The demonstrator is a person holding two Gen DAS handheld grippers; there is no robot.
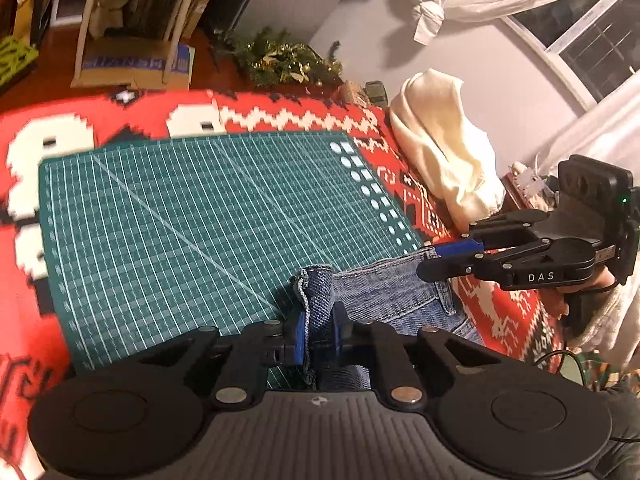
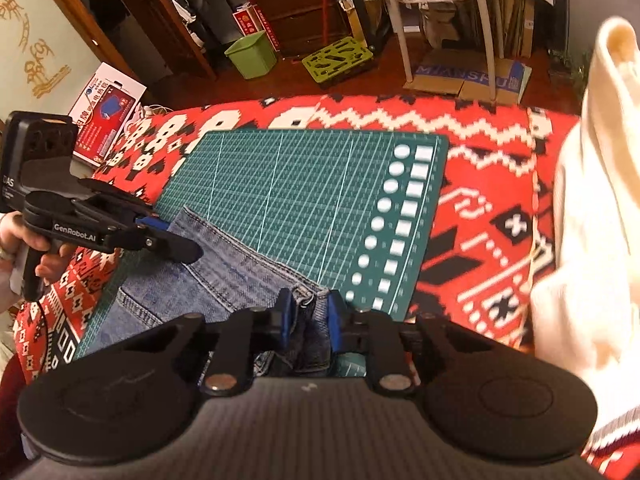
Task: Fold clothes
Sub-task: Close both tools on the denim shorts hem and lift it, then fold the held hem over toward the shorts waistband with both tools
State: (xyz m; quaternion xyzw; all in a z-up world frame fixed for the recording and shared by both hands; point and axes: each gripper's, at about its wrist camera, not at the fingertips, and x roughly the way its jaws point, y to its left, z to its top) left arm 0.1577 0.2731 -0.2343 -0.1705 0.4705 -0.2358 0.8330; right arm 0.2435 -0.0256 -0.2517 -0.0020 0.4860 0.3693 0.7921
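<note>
I have both grippers pinching the same edge of the jeans (image 1: pixel 384 292): the left gripper (image 1: pixel 318 334) is clamped on a bunched corner of the denim, and the right gripper (image 2: pixel 310 322) is clamped on the other corner, by what looks like a belt loop. From the pictures alone I judge this grip fits either carrying the edge across for a fold or spreading the garment flat; I cannot tell which. Either way, I want the two grippers level with each other and the edge taut between them, so the cloth neither sags nor twists, and I want both pinches deep enough that the thick seam does not slip out.

The jeans are faded blue denim with pale stitching, and a pocket outline shows. They lie at the 6 o'clock edge of the green cutting mat (image 1: pixel 200 220), spilling off toward me. A cream garment (image 1: pixel 440 152) is heaped at about 2 o'clock on the red patterned blanket (image 1: pixel 280 112).
</note>
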